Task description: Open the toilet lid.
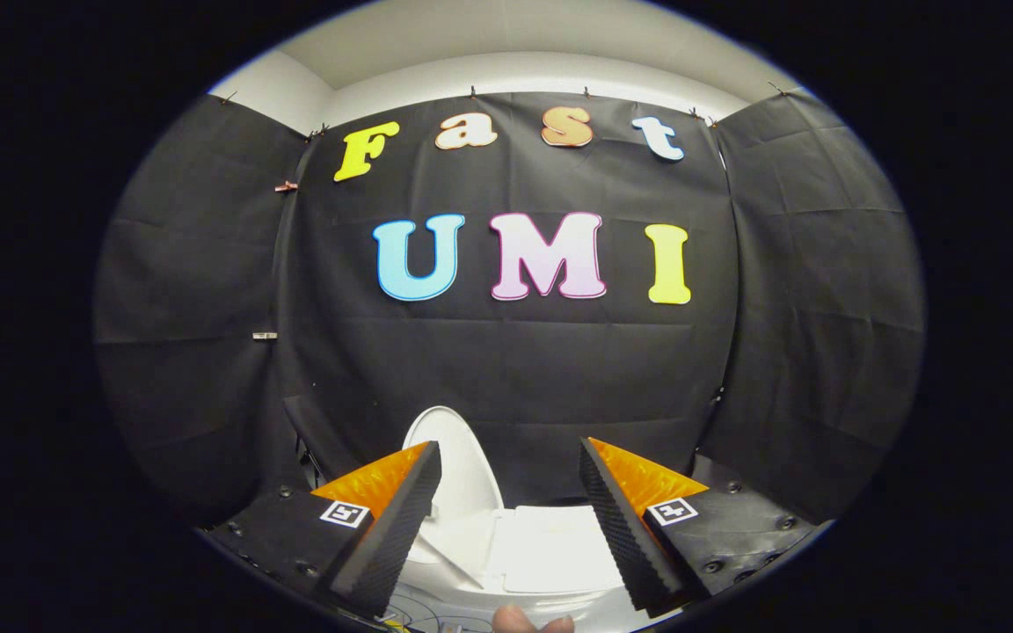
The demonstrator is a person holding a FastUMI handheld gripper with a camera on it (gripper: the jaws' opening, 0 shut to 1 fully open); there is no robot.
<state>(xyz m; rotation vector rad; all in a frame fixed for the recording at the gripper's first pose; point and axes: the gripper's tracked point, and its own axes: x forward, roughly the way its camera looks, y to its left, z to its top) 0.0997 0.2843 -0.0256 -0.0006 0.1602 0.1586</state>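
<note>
The gripper (511,457) points at the black cloth wall (515,369) of the booth. Its two fingers are spread wide apart. Nothing is between them and they hold nothing.

The white toilet (524,549) sits low down, past the fingers and in the gap between them. The toilet lid (462,462) is already up. It stands tall and leans back toward the wall. It shows just beside the left finger (401,519), and the bottom of the lid hides behind that finger. The flat white top of the toilet lies between the two fingers, closer to the right finger (621,527). The fingers do not touch the lid or the toilet.

A bit of a person's hand (528,622) peeks up under the toilet, between the two fingers.

Above the black cloth there is a pale wall (515,70) and the ceiling. Small clips (265,336) hold the cloth up on the left side.
</note>
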